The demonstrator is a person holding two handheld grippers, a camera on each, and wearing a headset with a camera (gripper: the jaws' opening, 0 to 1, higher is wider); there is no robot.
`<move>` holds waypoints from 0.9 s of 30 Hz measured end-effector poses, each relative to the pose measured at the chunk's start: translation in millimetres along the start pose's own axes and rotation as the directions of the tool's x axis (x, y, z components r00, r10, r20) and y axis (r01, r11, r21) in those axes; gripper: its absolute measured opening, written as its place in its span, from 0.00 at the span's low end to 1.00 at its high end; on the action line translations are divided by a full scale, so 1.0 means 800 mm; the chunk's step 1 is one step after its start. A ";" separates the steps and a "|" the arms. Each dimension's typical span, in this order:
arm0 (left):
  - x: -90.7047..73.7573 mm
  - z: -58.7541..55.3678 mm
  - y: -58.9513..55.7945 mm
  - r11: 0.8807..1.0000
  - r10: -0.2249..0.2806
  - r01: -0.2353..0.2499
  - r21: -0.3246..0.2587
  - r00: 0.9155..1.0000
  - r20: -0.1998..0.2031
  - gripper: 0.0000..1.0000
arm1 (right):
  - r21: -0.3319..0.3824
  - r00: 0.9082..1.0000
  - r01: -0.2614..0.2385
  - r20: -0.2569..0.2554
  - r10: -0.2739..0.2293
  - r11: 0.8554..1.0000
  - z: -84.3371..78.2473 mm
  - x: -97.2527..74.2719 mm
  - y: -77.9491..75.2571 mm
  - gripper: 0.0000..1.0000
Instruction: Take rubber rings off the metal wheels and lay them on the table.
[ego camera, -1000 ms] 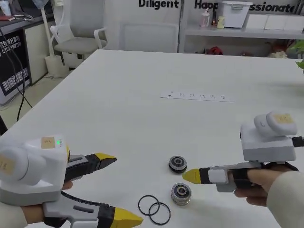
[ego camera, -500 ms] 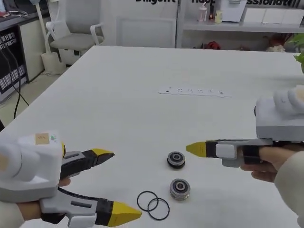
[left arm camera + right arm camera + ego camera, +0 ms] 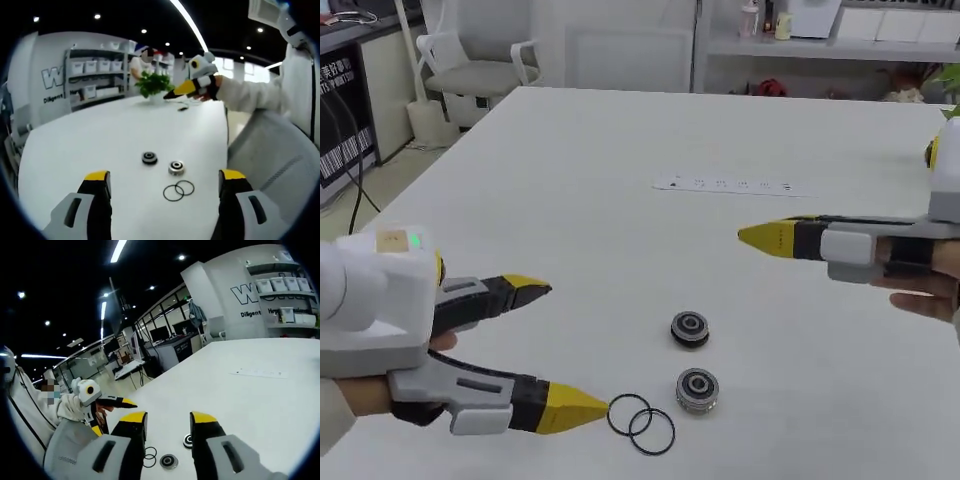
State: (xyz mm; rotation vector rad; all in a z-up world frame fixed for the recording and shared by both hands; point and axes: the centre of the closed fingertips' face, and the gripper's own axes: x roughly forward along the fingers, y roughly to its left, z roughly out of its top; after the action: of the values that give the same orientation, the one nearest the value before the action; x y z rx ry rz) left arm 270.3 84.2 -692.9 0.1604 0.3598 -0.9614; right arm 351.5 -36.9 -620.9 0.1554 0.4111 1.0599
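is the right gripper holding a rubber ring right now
No, the right gripper has open jaws with nothing between them, and both rubber rings lie on the table.

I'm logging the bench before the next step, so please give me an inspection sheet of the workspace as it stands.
Surface: white table, matte, no marks seen.
Job's things: two metal wheels lie flat and apart, the far wheel and the near wheel. Two rubber rings overlap on the table beside the near wheel.
Clutter: nothing seen.
Grippers: left gripper is open and low, jaws toward the rings. Right gripper is open, above the table, holding nothing.
Cables: black cable off the table's left side. Socket strip on the tabletop.
Surroundings: office chair, shelves, potted plant.
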 end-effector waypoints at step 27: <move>0.041 0.161 0.064 0.983 -0.005 -0.025 0.180 0.986 0.167 0.89 | -0.030 0.988 -0.065 0.135 0.068 0.997 0.006 0.012 -0.055 0.29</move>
State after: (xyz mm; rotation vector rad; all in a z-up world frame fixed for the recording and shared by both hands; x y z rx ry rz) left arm 358.7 50.0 -586.6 0.2453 0.1164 -0.9899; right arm 393.3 -49.3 -632.9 0.2187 0.2705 1.1124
